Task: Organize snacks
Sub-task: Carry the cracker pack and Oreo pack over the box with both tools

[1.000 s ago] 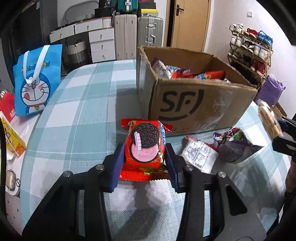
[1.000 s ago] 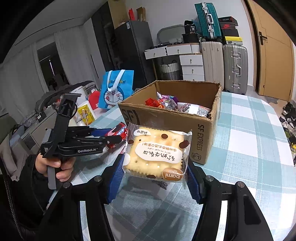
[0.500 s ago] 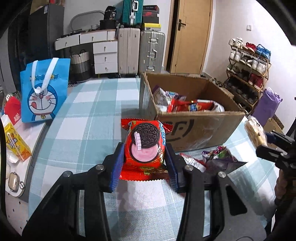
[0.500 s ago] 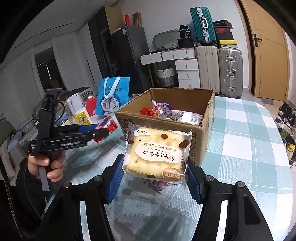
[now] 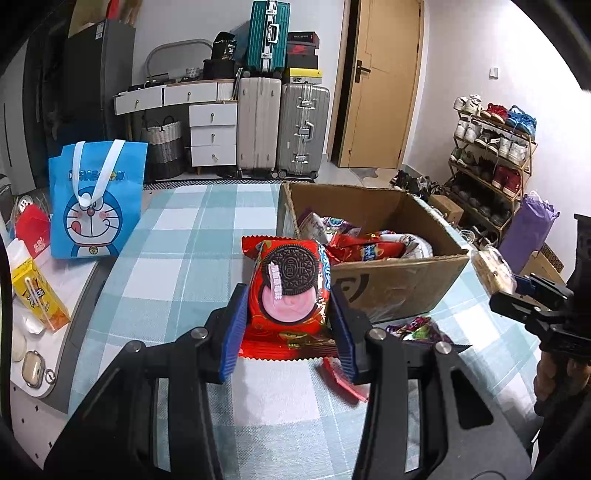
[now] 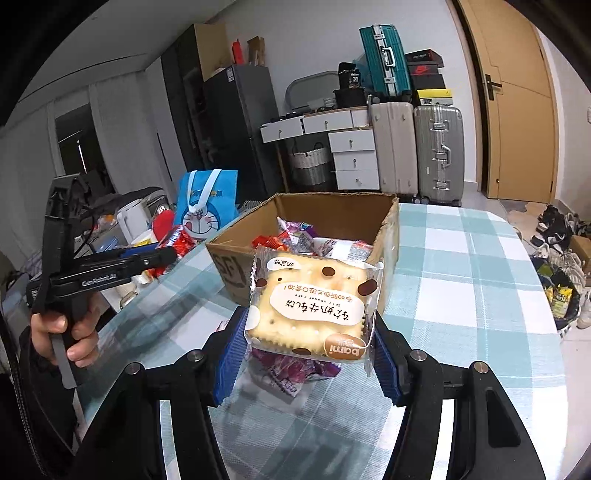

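White walls enclose a cluttered room. At twelve o'clock, suitcases (image 5: 282,125) stand beside a white drawer unit (image 5: 212,129), a teal case (image 5: 267,35) stacked above. A wooden door (image 5: 380,85) is closed at one o'clock; a shoe rack (image 5: 491,147) lines the wall at three. A dark cabinet (image 5: 98,77) rises at ten.

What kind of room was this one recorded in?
Most likely a lived-in home, a dining or entry area: a checked-cloth table, stacked suitcases beside a door, and a loaded shoe rack.
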